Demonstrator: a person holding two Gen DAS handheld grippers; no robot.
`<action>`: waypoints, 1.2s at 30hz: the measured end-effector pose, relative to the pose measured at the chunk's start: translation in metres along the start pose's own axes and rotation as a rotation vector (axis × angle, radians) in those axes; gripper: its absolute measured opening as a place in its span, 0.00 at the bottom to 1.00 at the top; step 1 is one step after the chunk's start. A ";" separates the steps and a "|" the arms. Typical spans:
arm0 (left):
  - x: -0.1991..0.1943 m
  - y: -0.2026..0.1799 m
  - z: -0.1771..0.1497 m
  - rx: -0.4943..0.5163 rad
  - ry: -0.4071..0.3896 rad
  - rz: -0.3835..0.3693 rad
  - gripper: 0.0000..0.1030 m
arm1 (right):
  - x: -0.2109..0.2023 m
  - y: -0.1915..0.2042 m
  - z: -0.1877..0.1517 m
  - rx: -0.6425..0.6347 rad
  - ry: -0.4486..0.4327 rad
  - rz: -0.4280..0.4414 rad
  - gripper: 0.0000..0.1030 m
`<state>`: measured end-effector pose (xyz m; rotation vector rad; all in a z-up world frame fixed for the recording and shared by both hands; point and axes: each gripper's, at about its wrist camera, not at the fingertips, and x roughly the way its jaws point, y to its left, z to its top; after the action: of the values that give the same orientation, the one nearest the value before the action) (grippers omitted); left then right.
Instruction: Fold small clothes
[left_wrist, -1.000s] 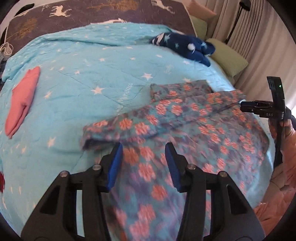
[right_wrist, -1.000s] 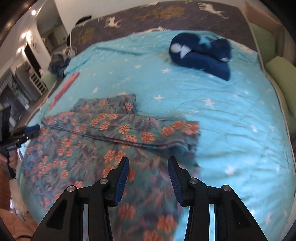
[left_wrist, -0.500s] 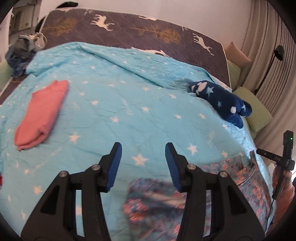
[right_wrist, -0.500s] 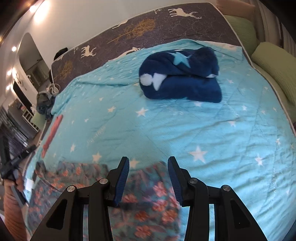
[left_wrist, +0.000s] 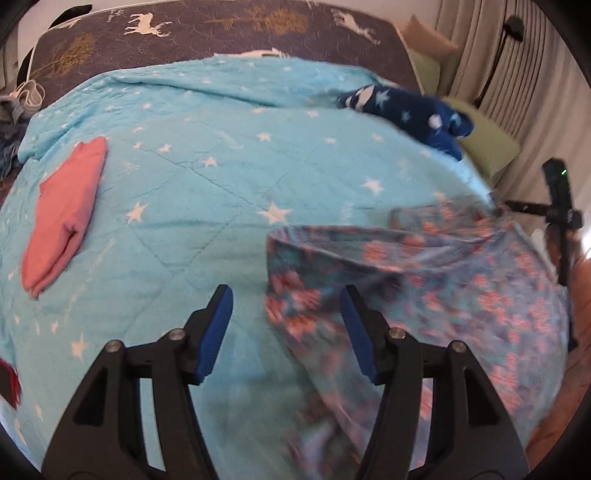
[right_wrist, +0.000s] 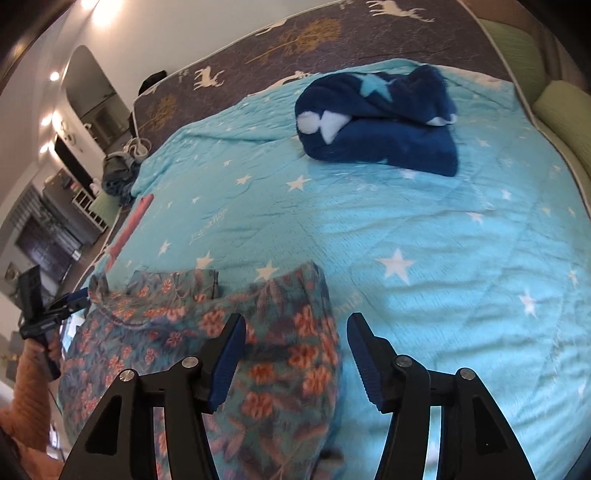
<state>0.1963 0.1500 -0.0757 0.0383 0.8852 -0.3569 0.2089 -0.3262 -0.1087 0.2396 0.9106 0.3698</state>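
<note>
A floral garment (left_wrist: 424, 288) (right_wrist: 207, 332) with orange flowers on blue lies folded over on the turquoise star quilt (left_wrist: 221, 184) (right_wrist: 424, 229). My left gripper (left_wrist: 286, 321) hovers over its left edge. Its jaws are opening and the cloth lies loose between the blue pads. My right gripper (right_wrist: 295, 343) is over the garment's right edge. Its jaws are opening too, and neither pad presses the cloth. Each gripper shows in the other's view, the right gripper (left_wrist: 554, 214) and the left gripper (right_wrist: 48, 314), the left one held by a hand in an orange sleeve.
A folded pink garment (left_wrist: 62, 218) (right_wrist: 129, 229) lies at the quilt's left side. A navy fleece bundle with stars (left_wrist: 413, 110) (right_wrist: 376, 122) sits at the far right. Green pillows (left_wrist: 487, 147) and curtains line the right; a grey clothes heap (right_wrist: 118, 173) lies far left.
Both views swung up over the bed and back down onto the garment. The floral garment lies narrower, folded over. Both pairs of jaws stand wider than before.
</note>
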 end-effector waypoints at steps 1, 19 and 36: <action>0.008 0.002 0.004 -0.006 0.005 -0.014 0.59 | 0.005 0.000 0.003 -0.002 0.004 0.003 0.57; 0.021 0.022 0.007 -0.166 -0.025 0.026 0.28 | 0.018 -0.032 0.011 0.209 -0.021 -0.082 0.16; -0.051 -0.060 -0.110 -0.157 0.047 -0.093 0.25 | -0.057 0.075 -0.133 0.053 0.071 0.057 0.25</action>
<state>0.0649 0.1277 -0.1002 -0.1405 0.9610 -0.3735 0.0545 -0.2747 -0.1195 0.3035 0.9861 0.4094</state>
